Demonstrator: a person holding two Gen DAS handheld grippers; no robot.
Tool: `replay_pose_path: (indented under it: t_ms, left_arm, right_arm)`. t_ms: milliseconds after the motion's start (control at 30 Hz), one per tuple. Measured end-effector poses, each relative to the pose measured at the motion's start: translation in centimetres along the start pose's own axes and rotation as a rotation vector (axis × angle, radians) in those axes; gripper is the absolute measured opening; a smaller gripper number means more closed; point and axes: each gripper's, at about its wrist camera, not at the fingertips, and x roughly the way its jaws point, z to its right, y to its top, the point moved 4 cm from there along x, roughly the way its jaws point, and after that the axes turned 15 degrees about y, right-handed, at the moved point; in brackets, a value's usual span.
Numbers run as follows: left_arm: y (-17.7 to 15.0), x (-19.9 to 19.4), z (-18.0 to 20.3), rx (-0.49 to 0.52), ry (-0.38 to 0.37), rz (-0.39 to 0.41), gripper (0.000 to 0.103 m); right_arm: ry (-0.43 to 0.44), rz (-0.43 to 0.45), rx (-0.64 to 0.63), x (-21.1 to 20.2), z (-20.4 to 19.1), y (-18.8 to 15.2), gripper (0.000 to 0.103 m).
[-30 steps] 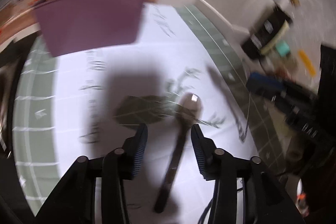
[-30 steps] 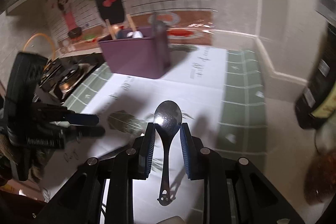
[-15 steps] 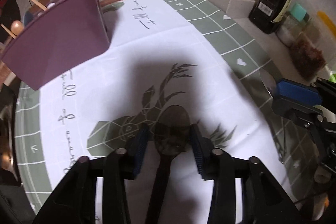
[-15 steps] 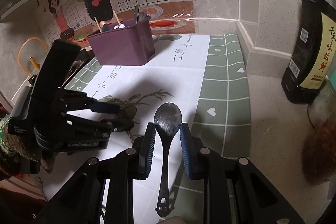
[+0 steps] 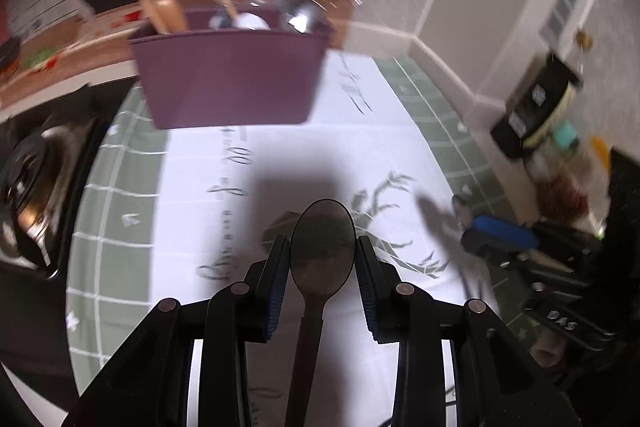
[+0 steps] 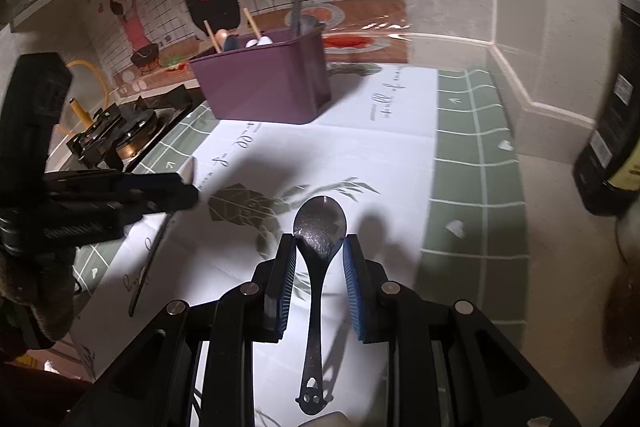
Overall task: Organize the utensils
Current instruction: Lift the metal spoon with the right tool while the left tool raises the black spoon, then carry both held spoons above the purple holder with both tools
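Left gripper [image 5: 322, 259]: your pads clamp the dark spoon [image 5: 322, 239] by the bowl's sides, handle trailing toward you, so it can drop in handle-last or be turned.

Right gripper [image 6: 319, 259]: same grip on the steel spoon [image 6: 320, 223].

Bin [image 5: 228, 75]: far end of the mat [image 5: 192, 227], already stocked; its near rim is the edge to clear. Open mat between.
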Motion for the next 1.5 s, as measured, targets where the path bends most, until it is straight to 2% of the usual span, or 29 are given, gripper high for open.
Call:
replay_pose_path:
  t_ms: [100, 233, 300, 367, 467, 533, 567, 600, 667, 767, 900, 1000, 1167, 1267, 1400, 1500]
  left_arm:
    - [0.3, -1.1, -1.8, -0.038, 0.002, 0.031, 0.034]
    - [2.1, -4.1, -4.4, -0.114, -0.017, 0.127, 0.034]
    - [3.8, -6.5, -5.5, -0.140, -0.040, 0.191, 0.034]
    - [6.8, -9.9, -6.5, -0.160, -0.072, 0.295, 0.034]
    - [11.6, -14.6, -8.0, -0.161, -0.071, 0.446, 0.034]
    - [13.6, -16.0, -9.0, -0.164, -0.065, 0.485, 0.034]
    - [14.3, -16.1, -9.5, -0.167, -0.062, 0.491, 0.034]
    - [14.6, -16.1, -10.0, -0.170, -0.057, 0.490, 0.034]
    - [14.3, -15.3, -10.9, -0.176, -0.036, 0.470, 0.034]
    - [12.6, -12.9, -12.5, -0.218, -0.018, 0.405, 0.034]
    - [10.0, -10.3, -14.3, -0.286, 0.011, 0.322, 0.034]
    - [8.0, -9.2, -15.2, -0.324, 0.029, 0.287, 0.034]
    - [6.2, -8.5, -16.1, -0.368, 0.062, 0.253, 0.034]
    - [5.6, -8.6, -16.5, -0.387, 0.071, 0.250, 0.034]
    - [5.4, -8.2, -16.6, -0.399, 0.072, 0.240, 0.034]
    - [5.6, -8.0, -16.5, -0.399, 0.068, 0.238, 0.034]
  right_arm:
    - [0.027, 0.001, -0.002, 0.9, -0.9, 0.7, 0.022]
    - [0.084, 0.046, -0.011, 1.2, -2.6, 2.9, 0.022]
    - [0.123, 0.088, -0.020, 0.6, -3.7, 4.9, 0.003]
    - [0.148, 0.140, -0.055, -0.6, -5.3, 7.9, 0.005]
    - [0.143, 0.220, -0.156, -2.8, -7.9, 13.2, 0.005]
    - [0.132, 0.217, -0.218, -3.4, -9.2, 16.3, 0.005]
    - [0.151, 0.179, -0.240, -2.8, -9.6, 16.9, 0.006]
    - [0.173, 0.124, -0.255, -2.0, -9.7, 17.2, 0.008]
    - [0.176, 0.023, -0.284, 0.4, -9.7, 16.5, 0.031]
    - [0.134, -0.113, -0.307, 5.1, -8.9, 13.1, 0.033]
    - [0.140, -0.223, -0.263, 10.4, -7.8, 8.6, 0.033]
    - [0.148, -0.244, -0.234, 13.1, -7.5, 7.2, 0.033]
    - [0.102, -0.269, -0.221, 16.8, -6.9, 7.0, 0.033]
    - [0.064, -0.266, -0.211, 18.0, -6.4, 7.2, 0.033]
    - [0.051, -0.246, -0.234, 18.5, -6.6, 7.5, 0.025]
    - [0.061, -0.231, -0.260, 18.1, -7.3, 7.5, 0.025]
